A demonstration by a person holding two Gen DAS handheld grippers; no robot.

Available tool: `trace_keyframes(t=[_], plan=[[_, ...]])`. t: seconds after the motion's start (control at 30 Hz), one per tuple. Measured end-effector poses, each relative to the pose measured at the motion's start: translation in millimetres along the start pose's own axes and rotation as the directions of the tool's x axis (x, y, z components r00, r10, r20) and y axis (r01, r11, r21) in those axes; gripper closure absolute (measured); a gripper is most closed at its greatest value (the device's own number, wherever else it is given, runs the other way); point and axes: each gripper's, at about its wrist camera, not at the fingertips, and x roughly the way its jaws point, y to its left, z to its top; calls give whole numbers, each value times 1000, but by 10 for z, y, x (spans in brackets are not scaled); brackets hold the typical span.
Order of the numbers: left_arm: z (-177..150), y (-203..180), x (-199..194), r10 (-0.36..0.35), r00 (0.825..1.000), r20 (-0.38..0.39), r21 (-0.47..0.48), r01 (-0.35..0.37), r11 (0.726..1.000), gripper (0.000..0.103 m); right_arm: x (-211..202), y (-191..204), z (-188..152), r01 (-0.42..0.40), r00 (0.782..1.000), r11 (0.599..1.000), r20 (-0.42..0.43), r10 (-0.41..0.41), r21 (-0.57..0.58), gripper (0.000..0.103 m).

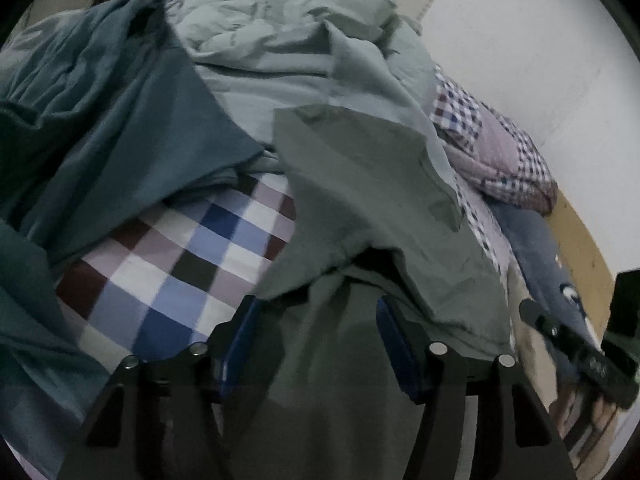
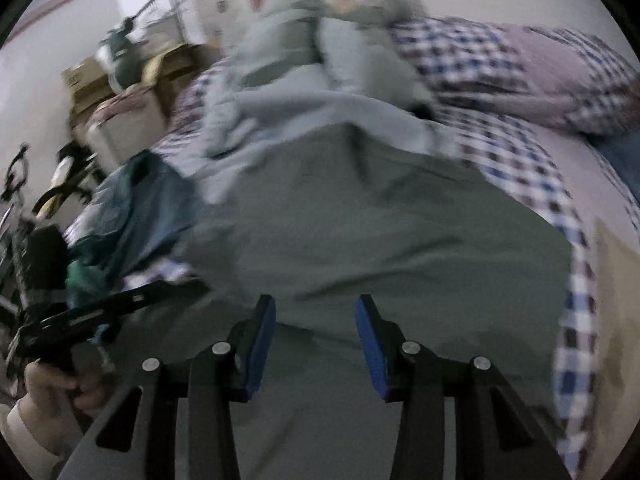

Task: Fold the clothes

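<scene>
fingers: left gripper [image 1: 316, 312] and right gripper [image 2: 316, 310], both spread apart, straddling olive-grey cotton garment [image 2: 380, 232] draped on checked bed sheet [image 1: 180, 264]. likely light, limp, non-fragile; pinch hem corners.

A grey-green garment [image 1: 360, 184] is showing dull and plain in both views, and a dark teal cloth [image 1: 104, 128] is lying beside a pale mint-grey quilt [image 1: 280, 32]. The checked sheet [image 1: 180, 264] is showing squares of blue, white, lilac, maroon and black, and the pillow [image 1: 496, 152] is wearing a finer check around a plain lilac panel. The pads [image 2: 372, 340] of the black grippers are showing bright blue.
</scene>
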Motion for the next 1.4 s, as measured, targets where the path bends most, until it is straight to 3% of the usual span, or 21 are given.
trace_keyframes(t=[0.07,0.17,0.3,0.5,0.67,0.77,0.83,0.93,1.07,1.2,1.4], plan=[[35,72,-25,3,999,36,-43,-2,999,42,50,216,87,-27,1000,998,-6,26,-60,58],[76,102,9,32,999,26,-33,-31,999,42,135,506,187,-51,999,986,-22,48,-160,58],[86,10,95,45,999,-15,58,-44,997,43,319,800,237,-68,996,964,-67,53,-256,59],[137,-195,279,84,995,-44,224,-72,972,44,434,848,347,-75,995,958,-85,53,-277,59],[207,-187,423,98,993,-72,233,-79,969,64,390,759,557,-74,996,960,-75,56,-269,59],[249,-115,479,84,993,-88,194,-65,979,71,400,725,745,-77,996,965,-70,61,-250,59],[259,-40,474,80,993,-84,148,-67,987,85,480,724,907,-81,995,970,-72,66,-231,59],[265,129,422,48,997,-63,26,-47,999,98,626,729,1120,-92,994,975,-75,78,-202,59],[270,377,317,6,1000,-12,-150,-8,989,99,1005,743,1385,-113,990,984,-95,101,-137,59],[265,451,261,-5,1000,14,-201,8,980,100,1471,787,1522,-121,985,990,-131,111,-70,59],[249,541,180,-22,999,45,-274,33,961,100,1739,775,1489,-106,985,994,-131,109,29,59]])
